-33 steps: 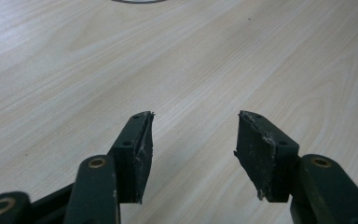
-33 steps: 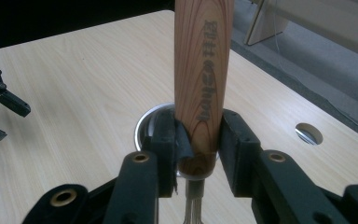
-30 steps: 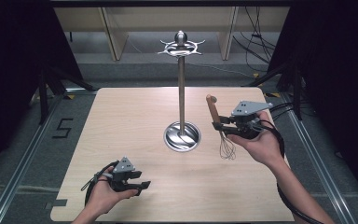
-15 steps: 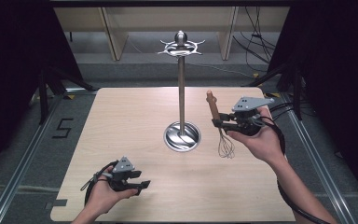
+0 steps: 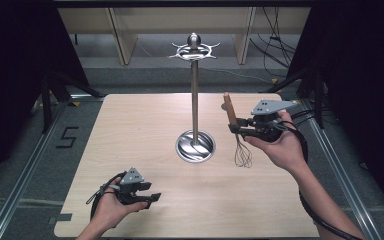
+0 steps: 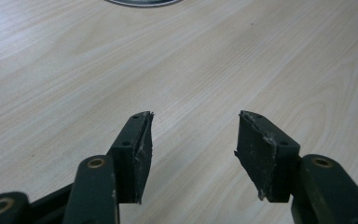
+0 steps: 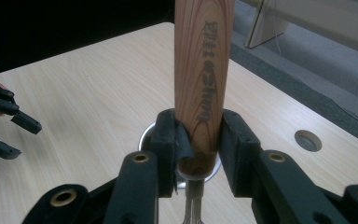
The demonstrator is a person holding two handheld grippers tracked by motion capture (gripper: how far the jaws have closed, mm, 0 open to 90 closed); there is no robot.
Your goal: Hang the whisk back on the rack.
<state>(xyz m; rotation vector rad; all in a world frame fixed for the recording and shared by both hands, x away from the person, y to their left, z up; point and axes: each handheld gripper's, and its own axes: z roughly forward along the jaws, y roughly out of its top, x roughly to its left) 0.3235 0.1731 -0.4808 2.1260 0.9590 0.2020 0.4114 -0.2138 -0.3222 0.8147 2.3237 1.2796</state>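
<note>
One whisk [image 5: 242, 145] in right gripper [image 5: 240, 129] jaws

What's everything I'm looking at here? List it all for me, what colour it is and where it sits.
whisk: one, brown wooden handle with metal wires hanging down, held upright above the table's right half
utensil stand: one, silver, a tall pole on a round base at the table's middle, hook ring on top
table: one, pale wood, a round hole near its right far corner
shelf legs: pale wood, behind the table
right gripper: one, black, jaws clamped on the whisk handle, right of the stand
left gripper: one, black, jaws apart with nothing between, low over the table's near left
hands: two, one on each gripper
</note>
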